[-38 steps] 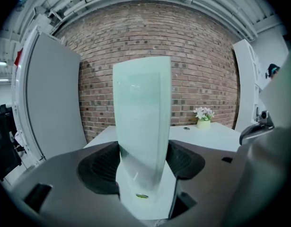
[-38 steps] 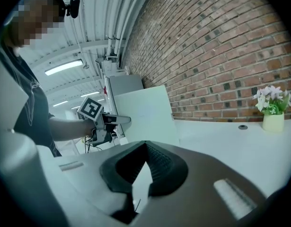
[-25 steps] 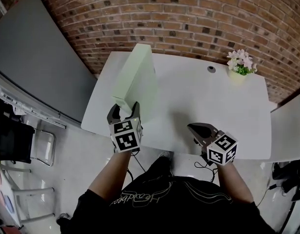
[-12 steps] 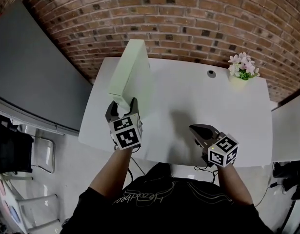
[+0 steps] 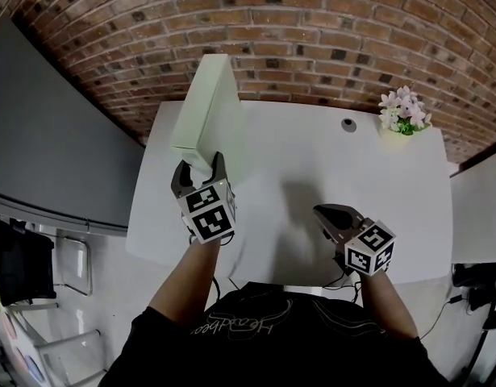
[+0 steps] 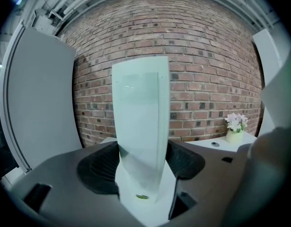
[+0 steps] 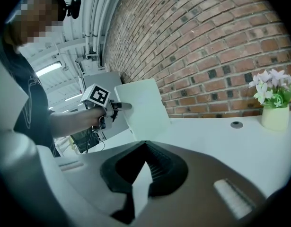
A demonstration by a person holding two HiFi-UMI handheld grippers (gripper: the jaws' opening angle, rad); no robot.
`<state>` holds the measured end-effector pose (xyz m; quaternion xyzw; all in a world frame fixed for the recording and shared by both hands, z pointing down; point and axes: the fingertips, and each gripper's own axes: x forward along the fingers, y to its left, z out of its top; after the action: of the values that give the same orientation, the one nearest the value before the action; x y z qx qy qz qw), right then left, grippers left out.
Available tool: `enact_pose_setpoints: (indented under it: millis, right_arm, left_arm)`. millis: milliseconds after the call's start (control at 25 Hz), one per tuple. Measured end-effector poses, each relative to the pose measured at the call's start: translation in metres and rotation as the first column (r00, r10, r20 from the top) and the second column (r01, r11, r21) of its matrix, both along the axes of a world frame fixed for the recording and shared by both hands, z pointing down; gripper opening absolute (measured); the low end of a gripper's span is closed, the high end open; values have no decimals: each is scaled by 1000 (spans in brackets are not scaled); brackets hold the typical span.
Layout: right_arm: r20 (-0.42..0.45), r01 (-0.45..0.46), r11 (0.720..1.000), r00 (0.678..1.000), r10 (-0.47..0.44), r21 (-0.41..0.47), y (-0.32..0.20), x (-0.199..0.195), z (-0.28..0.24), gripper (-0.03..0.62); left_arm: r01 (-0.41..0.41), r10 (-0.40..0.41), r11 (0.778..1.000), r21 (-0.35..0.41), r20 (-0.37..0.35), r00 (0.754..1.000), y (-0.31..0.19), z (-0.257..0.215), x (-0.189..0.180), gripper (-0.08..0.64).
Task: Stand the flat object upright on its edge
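The pale green flat box [image 5: 206, 107] is pinched at its near edge by the left gripper [image 5: 197, 168] and is held upright at the left side of the white table [image 5: 352, 176]. Whether it rests there cannot be told, and release is judged outstanding. The right gripper [image 5: 322, 213] is pressed together, empty.

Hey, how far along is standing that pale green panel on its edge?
Looks done: the pale green panel is upright on its edge, apparently resting on the white table. In hand: the left gripper has its jaws closed on the panel's near end, steadying it; the right gripper is shut, empty and apart from it. Left: release it and see whether it stands alone.
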<state>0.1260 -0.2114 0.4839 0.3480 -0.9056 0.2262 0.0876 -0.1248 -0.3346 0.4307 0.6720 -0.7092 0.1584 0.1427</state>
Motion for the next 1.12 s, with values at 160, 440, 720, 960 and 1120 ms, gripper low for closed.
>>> enact_pose_setpoints:
  millis: [160,440,720,960,1120]
  right_arm:
    - [-2,-12,1000,1000,12,-11,-13,0,5,5]
    - [34,-35,999,999,36,-40,-39,-3,8,5]
    - [16,-39,999,999,39,-26,-61,-14,8,5]
    - [11,-29,999,1000,29,-18,-61,-21,1,5]
    - [41,-36,999,998,37,-10,-55,-18,-12,5]
  left_arm:
    - [-6,6,1000,6,-1,1000,-18,0,1,302]
    - [-36,36,999,40,-4,999,-43,-1,5,302]
    - [-73,75,996,41,-39,996,-55,1,8,302]
    - [-139,141,990,19,-118,983,-57,5,12,310]
    - [-203,204,979,22,-188,961,-51,6,11,368]
